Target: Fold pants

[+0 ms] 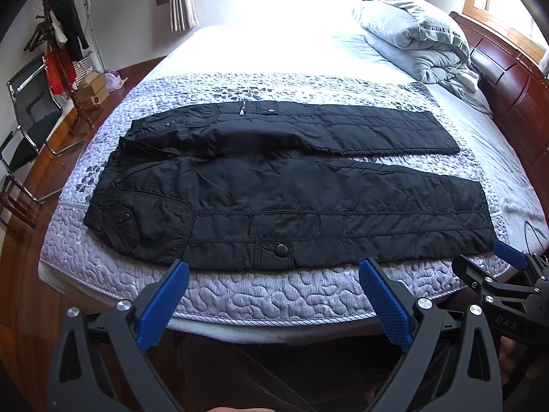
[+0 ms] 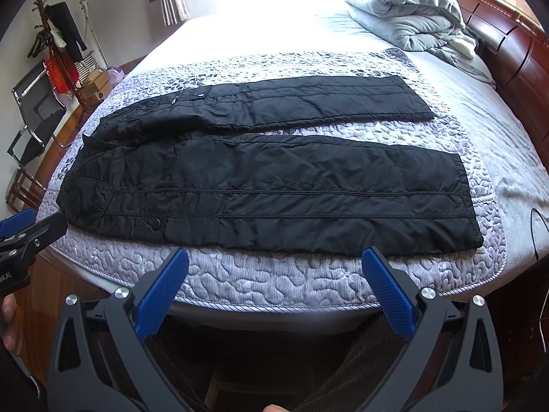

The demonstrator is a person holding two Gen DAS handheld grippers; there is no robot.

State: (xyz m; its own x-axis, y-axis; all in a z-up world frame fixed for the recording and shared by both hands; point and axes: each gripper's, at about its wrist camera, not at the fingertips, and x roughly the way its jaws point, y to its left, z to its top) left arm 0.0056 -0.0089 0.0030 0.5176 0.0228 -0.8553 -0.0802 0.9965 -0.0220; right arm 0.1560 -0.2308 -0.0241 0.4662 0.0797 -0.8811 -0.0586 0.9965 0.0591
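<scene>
The black pants lie flat on the bed, just ahead of both hand-held grippers, long axis running crosswise to them, waistband off to the left and hems to the right. The left hand-held gripper hangs spread and empty before the near leg's snap pocket, so it is likely nearer the waist. The right hand-held gripper, likewise spread and empty, faces the lower leg, nearer the hems.

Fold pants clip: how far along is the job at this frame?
Done: the black pants lie spread flat on the quilted bedspread, legs apart, waist to the left. In hand: nothing; the left gripper and right gripper hover open at the near bed edge, touching no fabric. Left: every fold.
</scene>
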